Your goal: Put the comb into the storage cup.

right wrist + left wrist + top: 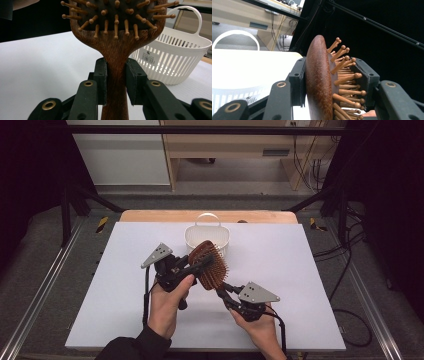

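Here the hairbrush (209, 264) slants, head toward the basket (207, 238)

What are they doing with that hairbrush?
A person is holding a wooden hairbrush up over the white table with two tools. The right hand-held gripper is clamped on the brush's handle. The left hand-held gripper has its jaws around the brush's head, one against the smooth back and one on the bristle side. Right behind the brush stands a white basket with a handle.
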{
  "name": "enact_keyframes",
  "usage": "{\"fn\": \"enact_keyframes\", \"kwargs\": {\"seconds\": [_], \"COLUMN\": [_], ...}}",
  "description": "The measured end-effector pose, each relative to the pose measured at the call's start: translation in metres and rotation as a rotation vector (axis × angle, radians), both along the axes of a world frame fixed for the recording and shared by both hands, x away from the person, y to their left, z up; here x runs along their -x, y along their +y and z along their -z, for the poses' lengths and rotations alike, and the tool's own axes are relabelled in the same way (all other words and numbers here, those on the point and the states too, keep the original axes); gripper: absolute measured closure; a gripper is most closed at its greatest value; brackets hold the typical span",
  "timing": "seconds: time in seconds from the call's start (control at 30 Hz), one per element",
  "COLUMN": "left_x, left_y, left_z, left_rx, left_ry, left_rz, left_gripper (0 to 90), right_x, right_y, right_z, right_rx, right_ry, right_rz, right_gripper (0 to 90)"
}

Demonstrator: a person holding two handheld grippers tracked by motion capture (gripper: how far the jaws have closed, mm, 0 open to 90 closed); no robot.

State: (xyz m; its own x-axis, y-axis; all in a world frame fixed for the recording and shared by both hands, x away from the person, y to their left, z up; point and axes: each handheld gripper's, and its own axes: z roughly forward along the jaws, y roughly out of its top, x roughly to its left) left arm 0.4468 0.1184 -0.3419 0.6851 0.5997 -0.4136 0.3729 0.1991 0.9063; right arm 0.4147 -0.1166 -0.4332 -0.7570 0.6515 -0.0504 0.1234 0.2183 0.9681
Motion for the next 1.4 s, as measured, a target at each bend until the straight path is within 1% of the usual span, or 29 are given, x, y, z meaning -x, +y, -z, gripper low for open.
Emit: {"fn": "enact_keyframes", "kwargs": {"seconds": [0.2,0.33,0.57,0.6,0.63,0.67,0.7,0.77,0.8,0.83,0.87,0.9,0.93,0.97,1.0,1.03,1.07,1.13,1.17,1.2,1.23,1.27,1.3,1.33,1.4], "left_x": [0.000,0.001,0.002,0.002,0.002,0.002,0.002,0.002,0.002,0.001,0.001,0.000,-0.002,-0.002,-0.003,-0.003,-0.005,-0.006,-0.008,-0.009,-0.010,-0.010,-0.013,-0.015,-0.018], "left_y": [-0.002,-0.003,-0.005,-0.006,-0.006,-0.006,-0.005,-0.005,-0.005,-0.004,-0.004,-0.003,0.000,0.000,0.001,0.002,0.005,0.008,0.009,0.010,0.011,0.011,0.013,0.013,0.014], "left_z": [-0.002,-0.004,-0.009,-0.010,-0.010,-0.011,-0.012,-0.016,-0.017,-0.019,-0.021,-0.022,-0.025,-0.025,-0.027,-0.029,-0.033,-0.038,-0.041,-0.044,-0.047,-0.047,-0.053,-0.056,-0.062], "left_rx": [-0.016,-0.036,-0.059,-0.057,-0.057,-0.054,-0.056,-0.066,-0.073,-0.076,-0.076,-0.072,-0.062,-0.062,-0.061,-0.062,-0.050,-0.035,-0.030,-0.029,-0.029,-0.029,-0.032,-0.035,-0.044], "left_ry": [-0.006,-0.014,-0.025,-0.029,-0.029,-0.031,-0.036,-0.050,-0.061,-0.066,-0.068,-0.069,-0.076,-0.076,-0.082,-0.087,-0.093,-0.098,-0.103,-0.106,-0.111,-0.111,-0.119,-0.125,-0.138], "left_rz": [0.009,0.009,0.014,0.013,0.013,0.012,0.013,0.012,0.010,0.006,0.004,0.000,-0.008,-0.008,-0.013,-0.018,-0.031,-0.044,-0.051,-0.057,-0.062,-0.062,-0.069,-0.072,-0.081], "left_gripper": [51.5,52.1,52.4,52.4,52.4,52.4,52.4,52.3,52.2,52.2,52.3,52.2,52.2,52.1,52.1,52.1,52.0,52.0,52.0,51.9,51.9,51.9,51.9,51.8,51.8], "right_x": [0.000,-0.001,-0.001,-0.002,-0.002,-0.003,-0.003,-0.004,-0.005,-0.005,-0.005,-0.006,-0.006,-0.006,-0.007,-0.007,-0.008,-0.008,-0.007,-0.007,-0.006,-0.006,-0.003,-0.002,0.002], "right_y": [0.000,0.002,0.001,0.000,0.000,0.000,0.000,-0.001,-0.003,-0.003,-0.005,-0.010,-0.013,-0.013,-0.016,-0.020,-0.026,-0.033,-0.037,-0.040,-0.043,-0.043,-0.048,-0.052,-0.060], "right_z": [0.001,0.003,0.002,0.003,0.003,0.004,0.004,0.006,0.006,0.006,0.006,0.005,0.005,0.005,0.004,0.005,0.004,0.005,0.005,0.006,0.006,0.006,0.007,0.007,0.008], "right_rx": [-0.012,-0.032,-0.046,-0.053,-0.053,-0.067,-0.067,-0.087,-0.097,-0.097,-0.106,-0.138,-0.150,-0.150,-0.162,-0.170,-0.177,-0.183,-0.181,-0.173,-0.153,-0.153,-0.106,-0.096,-0.104], "right_ry": [0.006,0.013,0.014,0.025,0.025,0.038,0.038,0.051,0.054,0.054,0.053,0.061,0.061,0.061,0.063,0.055,0.038,0.026,0.020,0.013,0.007,0.007,-0.008,-0.005,-0.003], "right_rz": [0.004,-0.008,-0.015,-0.020,-0.020,-0.011,-0.011,-0.006,0.004,0.004,0.011,0.021,0.032,0.032,0.039,0.041,0.058,0.079,0.094,0.119,0.159,0.159,0.205,0.205,0.175], "right_gripper": [72.3,72.0,71.7,68.9,68.9,59.0,59.0,49.8,42.5,42.5,39.1,33.3,30.3,30.3,27.4,25.4,20.0,16.8,16.0,14.3,12.9,12.9,9.4,8.5,5.3]}}
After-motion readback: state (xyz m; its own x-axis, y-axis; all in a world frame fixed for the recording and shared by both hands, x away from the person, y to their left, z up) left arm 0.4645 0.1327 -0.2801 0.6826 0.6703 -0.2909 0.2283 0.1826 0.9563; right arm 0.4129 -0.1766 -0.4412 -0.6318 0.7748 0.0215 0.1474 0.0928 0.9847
